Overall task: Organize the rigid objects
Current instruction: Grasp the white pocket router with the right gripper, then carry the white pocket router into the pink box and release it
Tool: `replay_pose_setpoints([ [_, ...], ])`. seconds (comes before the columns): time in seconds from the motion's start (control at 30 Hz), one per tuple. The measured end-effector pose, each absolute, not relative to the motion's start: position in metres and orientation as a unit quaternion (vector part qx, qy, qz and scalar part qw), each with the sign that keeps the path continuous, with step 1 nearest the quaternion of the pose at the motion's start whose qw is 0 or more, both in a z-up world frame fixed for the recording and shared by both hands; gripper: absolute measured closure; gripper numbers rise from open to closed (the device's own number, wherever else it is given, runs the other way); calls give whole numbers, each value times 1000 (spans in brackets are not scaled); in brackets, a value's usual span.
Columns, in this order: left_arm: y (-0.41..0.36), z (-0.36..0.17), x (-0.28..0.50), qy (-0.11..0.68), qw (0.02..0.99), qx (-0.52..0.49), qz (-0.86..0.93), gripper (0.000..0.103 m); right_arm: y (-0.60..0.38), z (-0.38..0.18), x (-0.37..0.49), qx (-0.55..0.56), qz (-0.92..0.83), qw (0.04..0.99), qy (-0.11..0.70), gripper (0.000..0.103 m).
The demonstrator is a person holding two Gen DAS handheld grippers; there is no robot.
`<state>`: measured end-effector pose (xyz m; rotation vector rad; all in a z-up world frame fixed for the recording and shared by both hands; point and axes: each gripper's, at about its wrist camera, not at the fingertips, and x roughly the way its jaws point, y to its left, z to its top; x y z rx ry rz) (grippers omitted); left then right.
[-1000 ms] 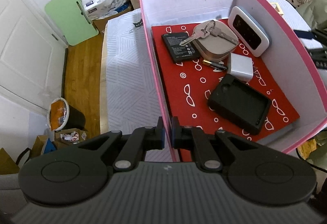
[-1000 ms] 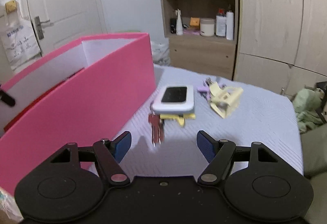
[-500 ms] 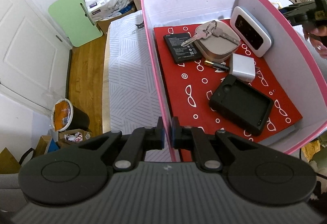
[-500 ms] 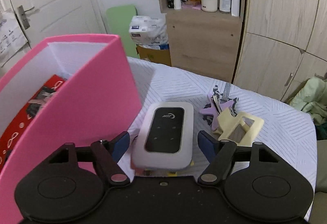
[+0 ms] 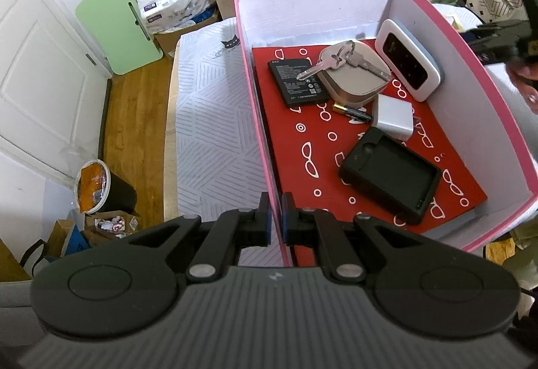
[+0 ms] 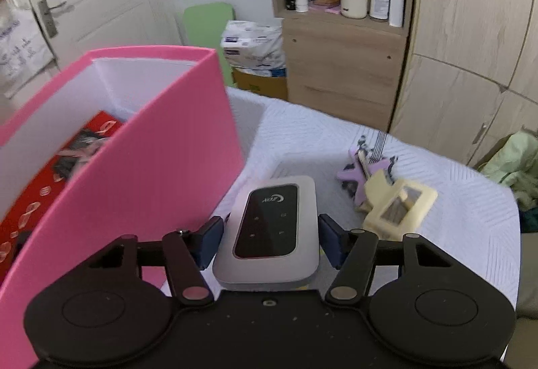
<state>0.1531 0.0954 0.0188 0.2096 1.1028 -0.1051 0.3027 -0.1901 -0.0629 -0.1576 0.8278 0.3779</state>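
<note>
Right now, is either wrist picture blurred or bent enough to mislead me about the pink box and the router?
Left wrist view: sharp; fisheye bows the pink box walls; the right tongs at the edge are smeared. Right wrist view: softer, box contents streaked, but the pocket router reads clearly between the closing tongs, small gaps still showing at both pads.

The pink box (image 5: 464, 42) looks like matt card, white inside. The pocket router (image 6: 272, 227) – smooth plastic with a glossy black face. The keys (image 5: 349, 61) are shiny metal; the worktop's cover (image 5: 212, 120) – quilted cloth.
</note>
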Motion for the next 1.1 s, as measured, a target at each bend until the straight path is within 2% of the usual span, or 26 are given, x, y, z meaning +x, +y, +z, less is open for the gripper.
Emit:
replay_pose_setpoints([
  [0.43, 95, 20, 151, 521, 846, 100, -49, 98, -204, -61, 229, -90, 183, 897, 393, 39],
  [0.8, 94, 19, 150, 520, 847, 104, -47, 98, -211, -82, 217, -86, 172, 893, 407, 40],
  [0.87, 94, 19, 150, 522, 846, 103, -46, 98, -207, -83, 216, -103, 163, 894, 404, 34],
  [1.0, 93, 19, 150, 522, 845, 103, -42, 98, -192, -87, 216, -149, 153, 894, 393, 29],
  [1.1, 92, 19, 150, 522, 845, 105, -40, 98, -189, -85, 219, -156, 158, 895, 388, 37],
])
